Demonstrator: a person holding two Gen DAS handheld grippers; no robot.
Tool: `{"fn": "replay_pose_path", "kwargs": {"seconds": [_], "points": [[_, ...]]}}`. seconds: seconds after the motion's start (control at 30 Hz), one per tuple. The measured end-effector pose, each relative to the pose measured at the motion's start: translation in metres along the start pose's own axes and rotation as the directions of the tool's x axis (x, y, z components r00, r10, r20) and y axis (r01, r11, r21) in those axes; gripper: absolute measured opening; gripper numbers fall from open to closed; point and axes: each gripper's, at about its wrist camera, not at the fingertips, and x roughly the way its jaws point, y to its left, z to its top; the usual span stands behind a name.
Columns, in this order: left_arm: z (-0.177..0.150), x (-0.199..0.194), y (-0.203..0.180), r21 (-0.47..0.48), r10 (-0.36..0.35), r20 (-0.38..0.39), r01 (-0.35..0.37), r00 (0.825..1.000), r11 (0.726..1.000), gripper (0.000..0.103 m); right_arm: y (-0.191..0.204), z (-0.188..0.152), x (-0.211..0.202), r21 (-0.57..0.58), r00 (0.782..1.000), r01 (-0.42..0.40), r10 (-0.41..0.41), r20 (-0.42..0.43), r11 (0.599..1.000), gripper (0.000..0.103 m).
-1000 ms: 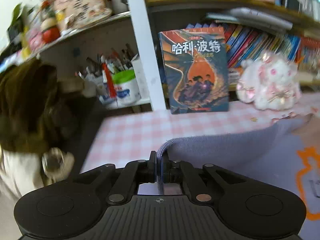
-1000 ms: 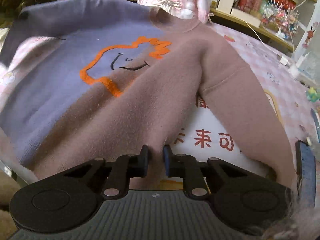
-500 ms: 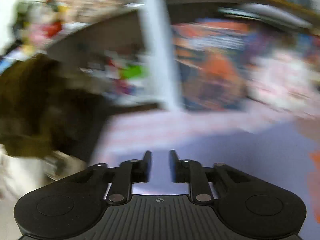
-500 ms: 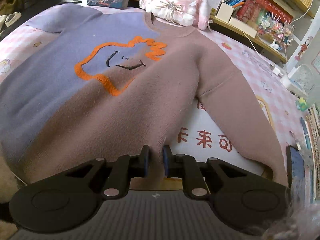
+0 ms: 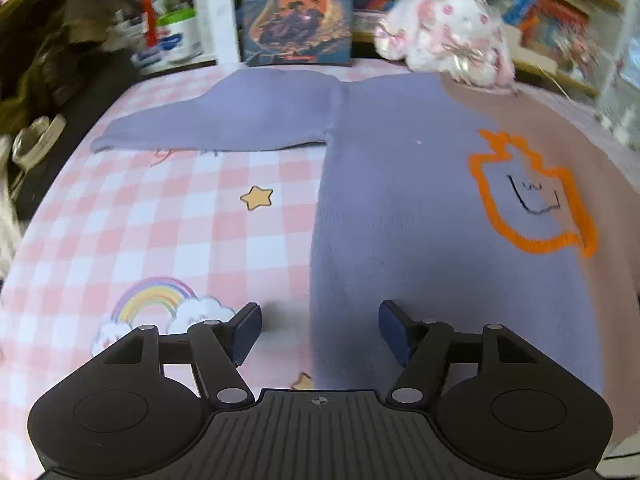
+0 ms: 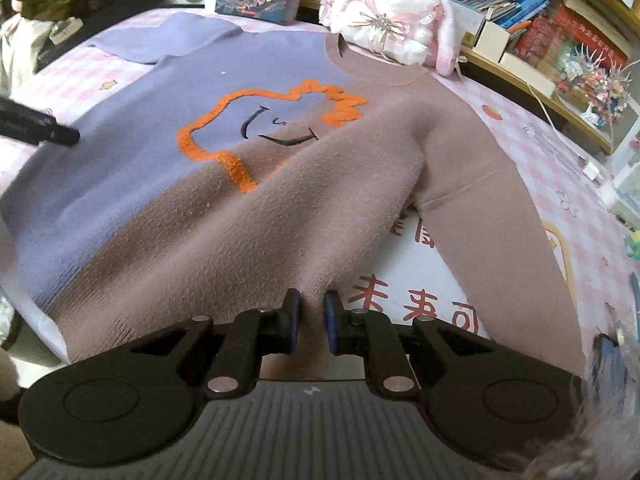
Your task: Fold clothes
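Note:
A sweater, half lilac and half mauve-brown with an orange outlined face, lies flat and face up on the pink checked table cover (image 5: 168, 216). It shows in the left wrist view (image 5: 400, 208) and in the right wrist view (image 6: 240, 208). Its lilac sleeve (image 5: 224, 124) lies spread out to the left. Its mauve sleeve (image 6: 508, 224) runs down the right side. My left gripper (image 5: 320, 330) is open and empty, low over the sweater's left edge near the hem. My right gripper (image 6: 307, 320) has its jaws a narrow gap apart at the sweater's mauve hem, with knit fabric between them.
A pink and white plush rabbit (image 6: 392, 20) sits by the collar. A book (image 5: 298, 12) stands upright behind the lilac sleeve. Shelves of books and trinkets (image 6: 552, 40) line the back. A dark garment heap (image 5: 36, 56) lies off the table's left end.
My left gripper let go of the lilac sleeve, opened wide and moved down to the sweater's left edge. The sleeve now lies flat. My right gripper barely moved.

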Motion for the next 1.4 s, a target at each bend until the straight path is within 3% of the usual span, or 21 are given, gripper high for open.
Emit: {"fn": "replay_pose_path", "kwargs": {"seconds": [0.17,0.27,0.3,0.43,0.6,0.73,0.83,0.93,1.07,1.17,1.4], "points": [[-0.007,-0.004,-0.011,-0.07,0.018,0.018,-0.017,1.0,0.997,0.058,-0.017,-0.009,-0.003,-0.024,0.999,-0.03,0.03,0.012,0.999,0.013],[-0.008,-0.007,-0.02,-0.082,0.002,0.022,0.0,1.0,0.997,0.018,-0.031,-0.011,-0.003,-0.026,0.999,-0.042,0.042,0.018,0.999,0.013],[-0.009,-0.008,-0.023,-0.092,-0.001,0.019,0.003,1.0,0.996,0.012,-0.034,-0.011,-0.002,-0.033,0.999,-0.049,0.05,0.021,0.998,0.013],[-0.017,-0.014,-0.044,-0.136,0.008,0.004,-0.007,1.0,0.991,0.009,-0.046,-0.005,0.004,-0.085,0.998,-0.038,0.041,0.039,0.996,0.012],[-0.027,-0.014,-0.085,-0.096,0.001,0.011,0.0,1.0,0.995,0.01,-0.084,0.014,0.024,-0.093,0.997,0.064,-0.058,0.058,0.994,0.012],[-0.019,-0.005,-0.088,-0.094,0.026,0.022,-0.024,0.999,0.995,0.009,-0.103,0.021,0.034,-0.096,0.993,0.106,-0.102,0.054,0.99,0.011],[-0.014,-0.001,-0.073,-0.124,0.093,0.02,-0.09,0.995,0.988,0.009,-0.086,0.011,0.025,-0.131,0.997,0.075,-0.069,0.046,0.989,0.011],[-0.01,-0.001,-0.061,-0.136,0.108,0.002,-0.107,0.994,0.985,0.009,-0.063,-0.004,0.014,-0.179,0.999,0.007,0.003,0.054,0.984,0.01],[-0.011,-0.001,-0.065,-0.097,0.119,0.002,-0.118,0.993,0.988,0.01,-0.062,-0.009,0.014,-0.156,0.997,0.004,0.008,0.073,0.988,0.01],[-0.012,-0.002,-0.061,-0.122,0.126,0.003,-0.124,0.992,0.985,0.01,-0.062,-0.008,0.015,-0.145,0.997,0.002,0.01,0.077,0.989,0.01],[-0.018,-0.008,-0.072,-0.147,0.171,-0.012,-0.171,0.985,0.974,0.009,-0.051,0.006,0.035,-0.277,0.99,0.036,0.004,0.143,0.96,0.01]]}}
